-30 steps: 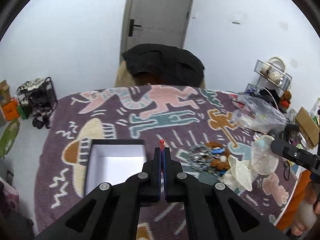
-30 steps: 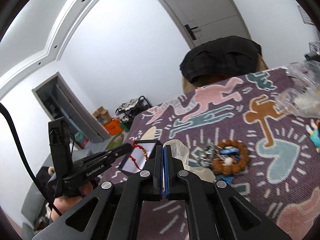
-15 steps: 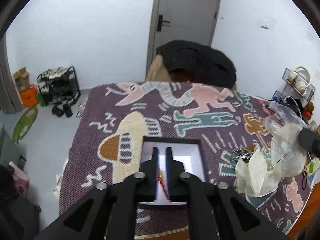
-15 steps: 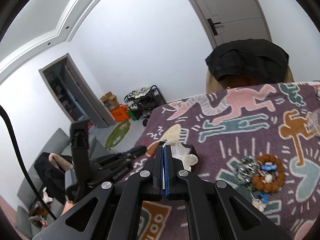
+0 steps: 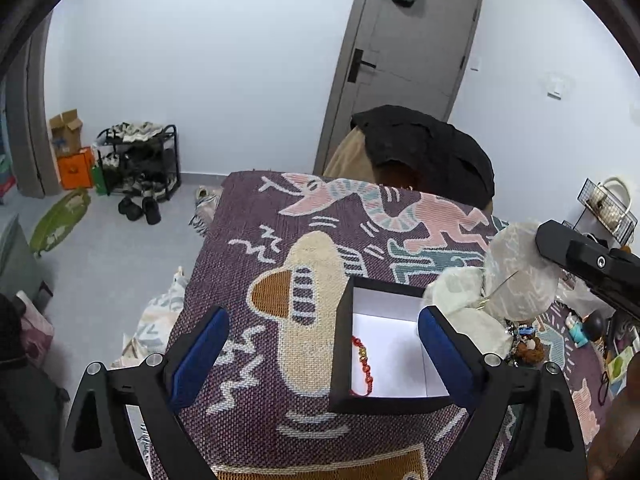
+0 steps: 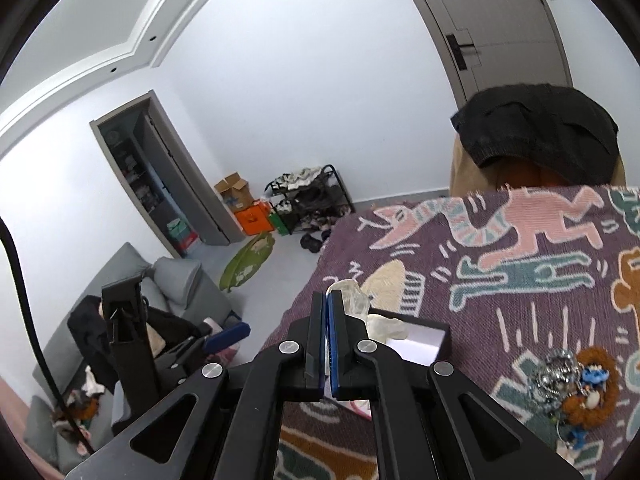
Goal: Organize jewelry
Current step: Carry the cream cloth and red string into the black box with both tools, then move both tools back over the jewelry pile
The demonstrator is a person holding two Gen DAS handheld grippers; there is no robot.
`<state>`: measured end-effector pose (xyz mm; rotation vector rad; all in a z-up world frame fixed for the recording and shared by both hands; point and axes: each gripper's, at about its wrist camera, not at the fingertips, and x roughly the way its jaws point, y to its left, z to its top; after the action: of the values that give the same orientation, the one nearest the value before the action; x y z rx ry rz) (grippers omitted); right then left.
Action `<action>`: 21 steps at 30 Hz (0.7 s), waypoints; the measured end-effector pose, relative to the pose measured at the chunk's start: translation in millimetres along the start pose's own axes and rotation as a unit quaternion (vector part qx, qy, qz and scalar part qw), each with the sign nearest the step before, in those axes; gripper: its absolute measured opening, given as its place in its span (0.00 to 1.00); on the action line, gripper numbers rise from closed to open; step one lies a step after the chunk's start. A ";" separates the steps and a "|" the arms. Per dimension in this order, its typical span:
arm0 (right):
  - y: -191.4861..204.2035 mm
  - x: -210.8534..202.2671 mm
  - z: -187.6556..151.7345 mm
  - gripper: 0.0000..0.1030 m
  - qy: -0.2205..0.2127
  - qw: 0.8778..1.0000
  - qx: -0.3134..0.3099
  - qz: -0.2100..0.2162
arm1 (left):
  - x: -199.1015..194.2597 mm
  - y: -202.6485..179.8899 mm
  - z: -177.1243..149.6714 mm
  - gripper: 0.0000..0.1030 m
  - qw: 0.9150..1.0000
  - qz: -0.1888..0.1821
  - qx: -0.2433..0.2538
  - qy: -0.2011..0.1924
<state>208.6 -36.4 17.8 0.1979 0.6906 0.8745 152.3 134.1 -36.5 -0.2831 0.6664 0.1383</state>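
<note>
left gripper [image 5: 324, 336] spread wide, empty. red bead bracelet [image 5: 362, 362] lies in black box [image 5: 384, 404] between its fingers, lengthwise. right gripper [image 6: 328, 304] pinching white organza pouch [image 6: 352, 300], box just ahead-right.

Box [image 5: 340, 360] open from above — white pouch [image 5: 516, 276] crowds its right rim.

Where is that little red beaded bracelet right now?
In the left wrist view, the red bracelet lies inside the black box, along its left wall, between the open left gripper fingers.
</note>
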 end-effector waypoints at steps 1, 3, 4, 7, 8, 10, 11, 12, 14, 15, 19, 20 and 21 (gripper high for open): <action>0.8 1.9 -1.4 0.30 0.008 1.000 -0.002 -0.002 | 0.3 1.1 -0.7 0.93 1.000 -0.002 -0.001 0.001; -0.8 -0.1 -4.0 0.71 0.008 1.000 -0.002 -0.015 | -0.8 0.1 -2.3 0.93 1.000 -0.005 -0.001 0.005; -3.7 -5.9 -6.4 0.78 -0.007 1.000 -0.001 -0.030 | -2.2 -1.4 -3.0 0.93 1.000 -0.007 -0.001 0.006; -17.7 -19.5 -10.3 0.78 -0.010 0.999 0.017 -0.040 | -8.5 -12.9 -3.3 0.93 1.000 -0.020 0.008 0.002; -22.9 -23.0 -11.2 0.79 -0.006 0.999 0.029 -0.037 | -11.2 -19.3 -3.2 0.93 1.000 -0.023 0.014 -0.001; -35.0 -32.5 -14.7 0.79 -0.003 0.998 0.053 -0.039 | -14.3 -28.6 -3.7 0.94 0.999 -0.029 0.024 -0.003; -41.8 -38.9 -17.2 0.79 -0.003 0.997 0.061 -0.045 | -15.7 -34.9 -4.1 0.95 0.999 -0.032 0.030 -0.003; -46.2 -43.2 -18.8 0.79 -0.003 0.997 0.066 -0.050 | -16.8 -41.0 -4.7 0.96 0.999 -0.036 0.036 -0.004; -56.8 -52.8 -23.1 0.81 -0.004 0.995 0.079 -0.057 | -18.6 -50.5 -7.2 0.96 0.998 -0.040 0.046 -0.005; -63.3 -58.5 -26.0 0.82 -0.006 0.994 0.089 -0.058 | -18.7 -54.6 -8.5 0.96 0.998 -0.042 0.049 -0.004; -84.5 -79.6 -36.1 0.83 -0.013 0.991 0.113 -0.073 | -19.7 -67.3 -13.6 0.96 0.997 -0.054 0.054 -0.001; -88.0 -83.4 -37.9 0.83 -0.014 0.991 0.114 -0.074 | -19.9 -70.8 -14.9 0.96 0.997 -0.057 0.055 -0.001; -92.4 -87.6 -40.2 0.83 -0.015 0.991 0.114 -0.074 | -20.0 -74.3 -16.1 0.96 0.997 -0.060 0.057 0.000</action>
<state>203.4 -166.7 -11.2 0.3602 0.7671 0.6491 143.3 57.7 -20.2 -0.2136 0.6522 -0.0142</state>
